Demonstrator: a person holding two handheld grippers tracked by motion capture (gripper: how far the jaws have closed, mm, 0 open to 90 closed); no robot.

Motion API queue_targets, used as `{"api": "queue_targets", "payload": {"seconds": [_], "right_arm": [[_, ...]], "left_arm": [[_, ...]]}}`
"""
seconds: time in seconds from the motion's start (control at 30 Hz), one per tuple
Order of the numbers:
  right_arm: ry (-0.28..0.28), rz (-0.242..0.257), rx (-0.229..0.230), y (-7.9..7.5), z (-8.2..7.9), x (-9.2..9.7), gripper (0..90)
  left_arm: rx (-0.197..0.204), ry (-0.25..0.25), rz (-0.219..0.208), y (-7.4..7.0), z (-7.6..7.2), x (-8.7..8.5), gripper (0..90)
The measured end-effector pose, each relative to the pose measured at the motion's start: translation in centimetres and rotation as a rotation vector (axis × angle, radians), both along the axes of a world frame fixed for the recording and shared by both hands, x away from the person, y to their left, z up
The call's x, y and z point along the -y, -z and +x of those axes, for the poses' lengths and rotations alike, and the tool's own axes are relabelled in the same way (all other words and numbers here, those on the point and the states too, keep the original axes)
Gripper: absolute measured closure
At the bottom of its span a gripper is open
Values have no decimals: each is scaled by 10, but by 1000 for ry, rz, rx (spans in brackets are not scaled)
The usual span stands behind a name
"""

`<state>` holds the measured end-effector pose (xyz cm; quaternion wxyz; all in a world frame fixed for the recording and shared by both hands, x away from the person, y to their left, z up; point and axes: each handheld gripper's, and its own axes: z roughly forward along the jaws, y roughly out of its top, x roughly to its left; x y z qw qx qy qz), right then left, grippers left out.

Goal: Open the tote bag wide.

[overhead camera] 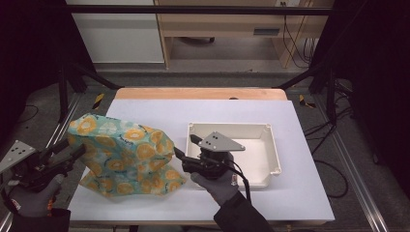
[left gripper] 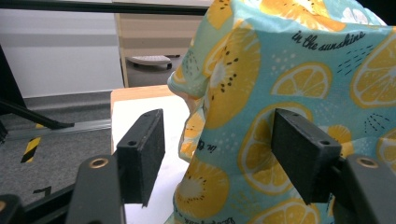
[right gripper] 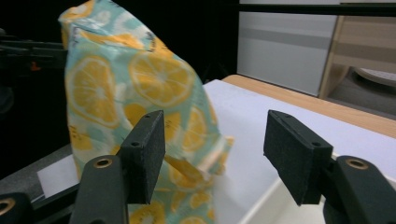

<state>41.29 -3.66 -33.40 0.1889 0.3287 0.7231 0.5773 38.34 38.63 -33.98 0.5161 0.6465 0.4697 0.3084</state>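
A cloth bag (overhead camera: 123, 157) printed with lemon slices on pale teal stands crumpled on the left half of the white table mat (overhead camera: 232, 112). My left gripper (overhead camera: 71, 148) is at the bag's left side, open. In the left gripper view the bag (left gripper: 289, 84) has its near edge between the two pads, which do not press on it, around my left gripper (left gripper: 219, 154). My right gripper (overhead camera: 185, 146) is open at the bag's right side, over the near-left corner of a white tray (overhead camera: 276, 155). The bag (right gripper: 135, 88) stands a little ahead of my right gripper (right gripper: 215, 154).
The white tray is shallow and holds nothing that I can see. A strip of wooden table edge (overhead camera: 200, 93) runs behind the mat. Black frame posts (overhead camera: 65, 82) stand at both sides, and a wooden cabinet (overhead camera: 227, 24) is on the floor beyond.
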Motion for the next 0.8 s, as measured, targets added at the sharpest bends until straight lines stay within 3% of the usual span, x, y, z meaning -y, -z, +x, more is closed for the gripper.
{"api": "queue_targets", "payload": {"seconds": [0.2,0.57,0.8], "right_arm": [[-47,1,-1,0,2,-23,408],[-115,2,-8,-3,0,-46,487],[-136,-9,-6,-2,3,-61,642]], "left_arm": [[-6,10,6,1,0,2,466],[-15,0,4,2,0,3,702],[-13,-12,8,2,-2,4,826]]}}
